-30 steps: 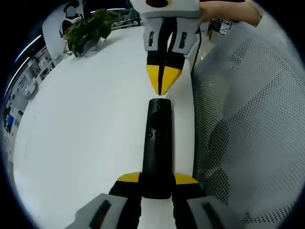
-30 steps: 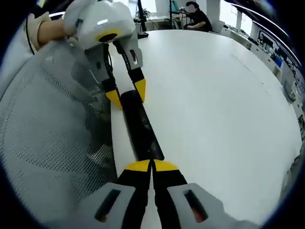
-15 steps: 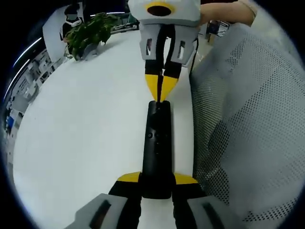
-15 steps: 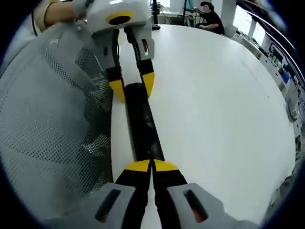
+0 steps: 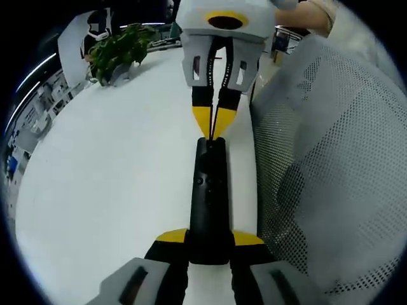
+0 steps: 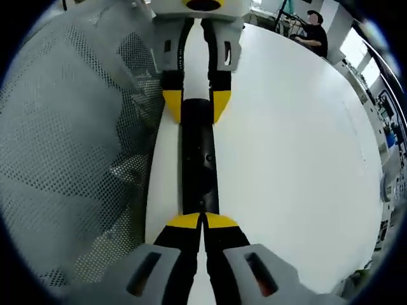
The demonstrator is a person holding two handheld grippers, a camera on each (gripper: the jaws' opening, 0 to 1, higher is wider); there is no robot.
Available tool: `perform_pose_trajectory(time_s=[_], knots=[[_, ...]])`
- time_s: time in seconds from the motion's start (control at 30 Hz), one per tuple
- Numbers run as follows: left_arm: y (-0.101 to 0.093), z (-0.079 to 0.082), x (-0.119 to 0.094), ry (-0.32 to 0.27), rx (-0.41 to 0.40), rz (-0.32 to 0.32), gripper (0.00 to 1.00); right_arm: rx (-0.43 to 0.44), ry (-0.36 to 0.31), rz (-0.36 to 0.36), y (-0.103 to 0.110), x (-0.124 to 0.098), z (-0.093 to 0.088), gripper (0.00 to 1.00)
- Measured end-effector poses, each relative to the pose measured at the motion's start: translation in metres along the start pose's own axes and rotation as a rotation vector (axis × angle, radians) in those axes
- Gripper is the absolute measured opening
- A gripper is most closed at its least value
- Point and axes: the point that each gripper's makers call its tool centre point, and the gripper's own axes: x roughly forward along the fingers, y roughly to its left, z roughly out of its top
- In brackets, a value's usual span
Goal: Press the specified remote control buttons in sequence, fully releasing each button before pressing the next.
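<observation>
While the left gripper (image 5: 210, 244) clamps the near end of the black remote control (image 5: 210, 197) between its yellow-tipped jaws, holding it flat and lengthwise along the white table (image 5: 114, 171), the device has no room to slide or twist under a push. That grip looks like a deliberate anchor, leaving the buttoned face upward and open to the other tool. Small round buttons sit partway along the remote's body, beyond the clamping jaws. At the far end, the right gripper (image 5: 215, 127) comes down with its jaws drawn together into a single narrow point, holding nothing, its tips touching or just over the remote's top end; whether a button is actually depressed is too small to tell. Pinched jaws make a fine poking tip, which suits single buttons. In the right gripper view the same closed tips (image 6: 202, 220) meet the remote (image 6: 199, 162) end-on. A grey mesh chair back (image 5: 324, 165) stands just beside the table edge, and a potted plant (image 5: 117, 46) sits far across the table.
</observation>
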Motion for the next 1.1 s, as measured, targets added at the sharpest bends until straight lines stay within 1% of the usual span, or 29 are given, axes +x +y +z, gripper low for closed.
perform_pose_trajectory(time_s=[0.07, 0.13, 0.3, 0.37, 0.4, 0.5, 0.6, 0.67, 0.8, 0.93, 1.0, 1.03, 1.07, 1.1], knots=[[-0.001, 0.0, 0.0, -0.002, 0.036, 0.005, 0.24, 0.002, 0.0, 0.003, 0.0, 0.0, 0.0, 0.0], [0.0, 0.0, 0.0, -0.001, 0.022, 0.003, 0.24, 0.014, -0.007, 0.005, 0.0, 0.0, 0.0, 0.0], [0.0, 0.0, 0.0, -0.028, 0.029, -0.001, 0.24, 0.057, -0.031, 0.023, -0.002, 0.0, -0.001, 0.0], [0.0, 0.0, 0.0, -0.031, 0.033, -0.002, 0.24, 0.063, -0.036, 0.034, -0.002, 0.0, -0.001, 0.0], [0.0, 0.0, 0.0, -0.03, 0.031, -0.002, 0.24, 0.06, -0.036, 0.037, -0.002, 0.0, -0.001, 0.0], [0.0, 0.0, 0.0, -0.037, 0.029, -0.002, 0.24, -0.016, -0.02, 0.07, -0.002, 0.001, -0.001, 0.0], [0.0, 0.0, 0.0, -0.053, 0.028, -0.003, 0.24, -0.019, -0.016, 0.085, -0.003, 0.001, 0.0, 0.0], [0.0, 0.0, 0.0, -0.06, 0.026, -0.005, 0.24, -0.015, -0.029, 0.084, -0.004, 0.001, 0.002, 0.0], [0.0, 0.0, 0.0, -0.042, 0.026, -0.004, 0.24, -0.02, -0.055, 0.071, -0.007, 0.003, 0.008, 0.0], [-0.001, 0.0, 0.0, -0.03, 0.029, -0.002, 0.24, -0.03, -0.078, 0.077, -0.003, 0.002, 0.016, 0.0], [-0.001, 0.0, 0.0, -0.032, 0.027, -0.002, 0.24, -0.056, -0.054, 0.095, 0.002, 0.005, 0.013, 0.0], [-0.001, -0.001, 0.0, -0.032, 0.025, -0.002, 0.24, -0.095, -0.032, 0.076, 0.002, 0.007, 0.01, 0.0], [-0.001, -0.001, 0.0, -0.033, 0.024, -0.002, 0.24, -0.113, -0.061, 0.069, 0.002, 0.006, 0.016, 0.0], [-0.001, -0.001, -0.001, -0.033, 0.026, -0.002, 0.24, -0.098, -0.046, 0.072, 0.003, 0.005, 0.013, 0.0]])
